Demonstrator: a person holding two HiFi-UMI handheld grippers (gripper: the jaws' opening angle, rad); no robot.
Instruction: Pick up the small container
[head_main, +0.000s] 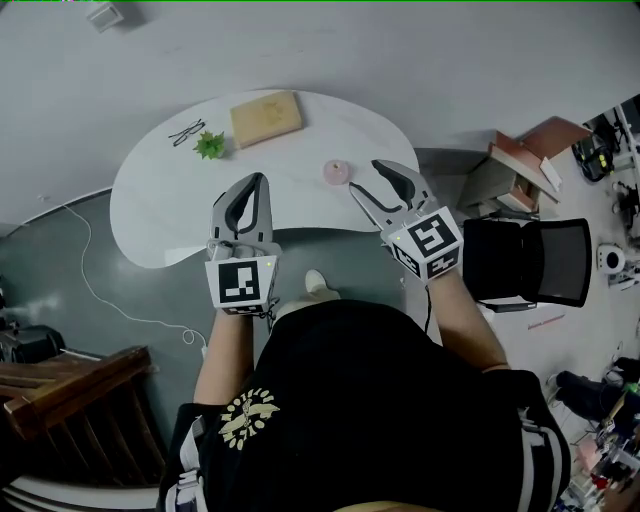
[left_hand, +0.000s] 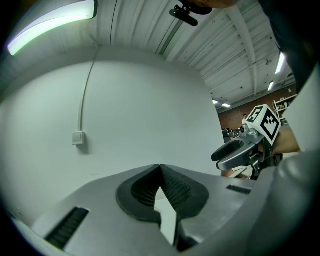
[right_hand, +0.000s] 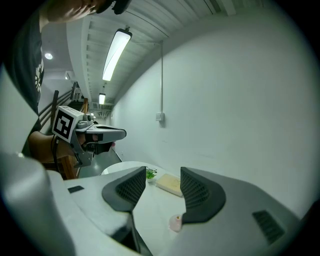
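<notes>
Just right of the small container (head_main: 336, 172), our right gripper (head_main: 363, 177) hovers with jaws spread and nothing between them. The container stands on the white table (head_main: 160, 210), clear of both jaws. Left of the container, our left gripper (head_main: 258, 180) has its jaws pressed together, empty.

Risk, as we judge it: closing off-centre could nudge or tip the container.

Beyond the container lie a tan board (head_main: 266, 117), a green sprig (head_main: 210, 146) and glasses (head_main: 187, 131). Nothing blocks the approach.
</notes>
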